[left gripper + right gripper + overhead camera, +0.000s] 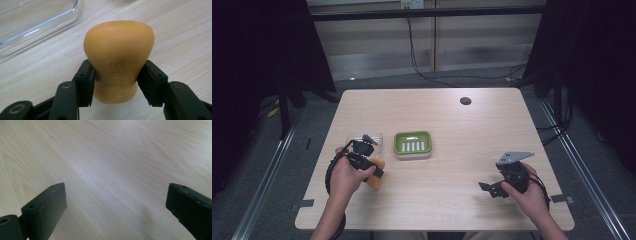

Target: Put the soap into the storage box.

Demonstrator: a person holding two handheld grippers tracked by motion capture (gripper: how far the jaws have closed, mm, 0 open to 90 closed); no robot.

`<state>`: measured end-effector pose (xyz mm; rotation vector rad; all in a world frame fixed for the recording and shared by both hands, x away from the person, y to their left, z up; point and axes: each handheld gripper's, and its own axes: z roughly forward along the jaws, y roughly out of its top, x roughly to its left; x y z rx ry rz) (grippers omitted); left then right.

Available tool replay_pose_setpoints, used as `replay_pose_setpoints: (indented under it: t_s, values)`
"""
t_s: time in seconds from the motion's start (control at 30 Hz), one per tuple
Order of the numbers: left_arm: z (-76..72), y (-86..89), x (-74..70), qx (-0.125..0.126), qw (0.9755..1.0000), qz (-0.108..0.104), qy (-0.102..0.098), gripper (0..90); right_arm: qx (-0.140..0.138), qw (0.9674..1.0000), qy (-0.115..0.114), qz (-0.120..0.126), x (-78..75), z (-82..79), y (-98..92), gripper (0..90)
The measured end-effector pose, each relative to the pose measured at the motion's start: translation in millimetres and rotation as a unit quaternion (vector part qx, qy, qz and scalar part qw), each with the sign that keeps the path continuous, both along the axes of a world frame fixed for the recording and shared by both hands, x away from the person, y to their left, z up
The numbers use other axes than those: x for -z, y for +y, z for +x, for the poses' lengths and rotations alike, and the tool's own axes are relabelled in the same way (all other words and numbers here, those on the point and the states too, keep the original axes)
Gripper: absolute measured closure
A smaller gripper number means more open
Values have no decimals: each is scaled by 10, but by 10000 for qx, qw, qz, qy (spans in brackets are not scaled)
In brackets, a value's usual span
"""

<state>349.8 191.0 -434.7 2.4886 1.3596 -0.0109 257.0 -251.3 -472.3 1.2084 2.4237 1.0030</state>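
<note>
The left gripper (116, 77) has its fingers (85, 82) pinching an orange soap bar (118, 57) at the bar's narrow waist, one finger on each side. The wider end of the bar points away from the gripper, and embossed lettering shows on its upper face. In the high view, the left gripper (371, 161) and the soap bar (376, 177) sit near the table's (452, 200) front left area. Whether the bar rests on the wood or is held just above it cannot be told.

The right gripper (115, 202) has its fingers (47, 207) spread wide with nothing between them, above bare wood. In the high view it (486, 186) idles near the front right of the table, well apart from the soap.

Just beyond the left gripper lies a clear lid (37, 20), flat on the table, its rounded corner near the soap. In the high view the clear lid (374, 137) lies just left of a green soap dish (398, 145) with a slotted white insert, near the table's middle. Farther off, a dark round grommet (465, 100) sits in the table near its back edge.

Judgement of step: the grasp on the soap is made, and transfer to the dish appears to be the step in hand. The next move calls for lifting the bar clear of the lid, carrying it right and forward over the dish, lowering it level onto the insert, then spreading the fingers. The waist grip is narrow; the bar may pivot if tilted.
</note>
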Motion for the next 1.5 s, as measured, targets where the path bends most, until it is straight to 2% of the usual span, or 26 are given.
replay_pose_setpoints:
  t_s: [0.2, 0.23, 0.27, 0.3, 0.37, 0.4, 0.47, 0.5, 0.53, 0.6, 0.63, 0.73, 0.93, 0.97, 1.0, 1.23, 1.5]
  values:
    - [23, -26, -14, 7, 10000, -5, 25, 495, -11, 10000, -30, 21, -7, -1, -2, 28]
    - [35, -27, -24, 82, 10000, 27, 35, 495, -16, 10000, -26, 26, -3, 0, 0, 28]
    - [32, -43, -26, 8, 10000, -5, 19, 495, -22, 10000, -21, 33, -2, 1, 0, 28]
    - [50, -47, -50, 84, 10000, -1, 42, 495, -26, 10000, -21, 36, 0, 1, 1, 28]
    - [57, -57, -70, 29, 10000, -30, 26, 495, -1, 10000, -6, 27, -5, -2, 2, 28]
    - [71, -56, -91, 100, 9999, -2, 29, 495, -14, 10000, -19, 30, -5, 0, 0, 28]
    - [76, -61, -103, 98, 9999, -12, 24, 495, 1, 10000, -13, 27, -9, -2, 1, 28]
    - [78, -72, -105, 8, 10000, -76, -10, 495, 0, 10000, -12, 33, -9, -3, 0, 28]
    - [92, -77, -130, 77, 10000, -12, 23, 495, 4, 10000, -17, 27, -10, -4, 1, 28]
    - [95, -88, -145, 16, 10000, -38, -15, 495, 1, 10000, -17, 31, -10, -3, 1, 28]
    - [111, -77, -166, 117, 9999, -19, 31, 495, -3, 10000, -35, 27, -10, -2, 1, 28]
    - [126, -94, -197, 92, 10000, -4, 13, 495, -4, 10000, -25, 22, -12, -3, 3, 28]
    - [169, -98, -250, 209, 9998, 51, 28, 494, -11, 10000, -37, 37, -12, 1, -6, 28]
    - [171, -107, -252, 125, 9999, 20, -7, 495, 19, 10000, -22, 28, -16, -2, -7, 28]
    - [185, -104, -269, 188, 9998, 73, 28, 495, 20, 10000, -23, 31, -18, -2, -8, 28]
    - [226, -149, -330, 163, 9999, 53, 7, 495, 49, 10000, -61, 49, -24, 1, -23, 28]
    - [281, -173, -404, 244, 9997, 68, 46, 495, 82, 9999, -81, 30, -30, 0, -31, 27]
